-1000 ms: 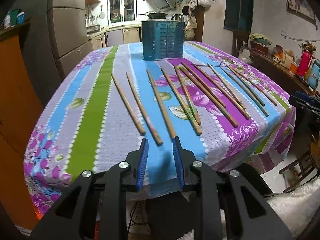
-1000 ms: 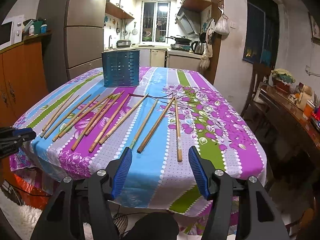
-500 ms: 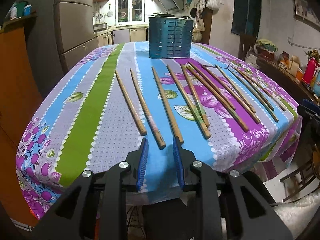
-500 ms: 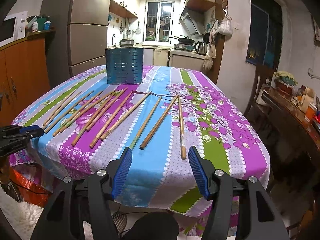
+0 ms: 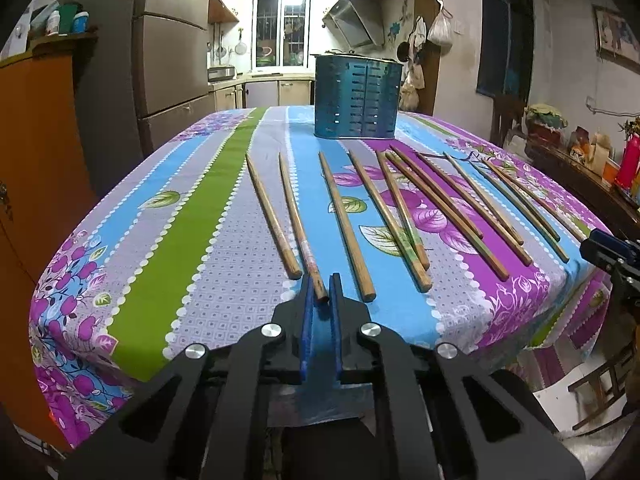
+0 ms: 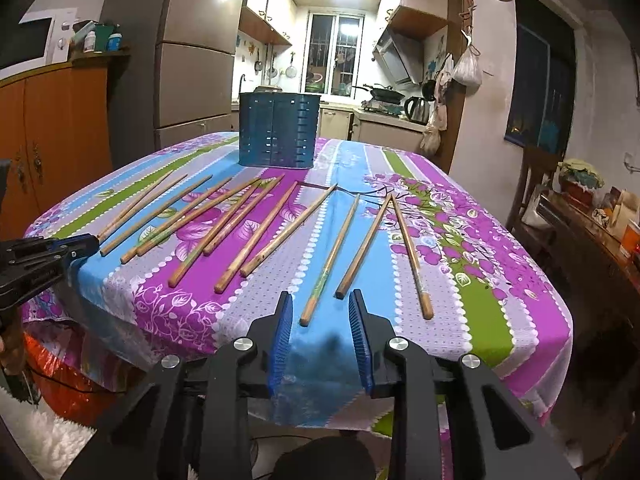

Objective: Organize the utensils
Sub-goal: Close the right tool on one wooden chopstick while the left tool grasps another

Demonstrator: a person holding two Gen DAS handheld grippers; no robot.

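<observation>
Left tool (image 5: 320, 286) advanced, clamped on one chopstick (image 5: 298, 224); right tool (image 6: 320, 308) closing, empty; twelve chopsticks, one holder (image 5: 356, 96).

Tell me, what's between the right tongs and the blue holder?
Chopsticks in a row on the striped tablecloth, seen from the right wrist, before the blue holder; right tongs are closing.

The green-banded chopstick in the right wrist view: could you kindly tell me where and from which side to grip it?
Grip the green-banded chopstick at its thick near end, coming in from the near table edge along its length. It lies flat, and that end juts clear of its neighbours.
</observation>
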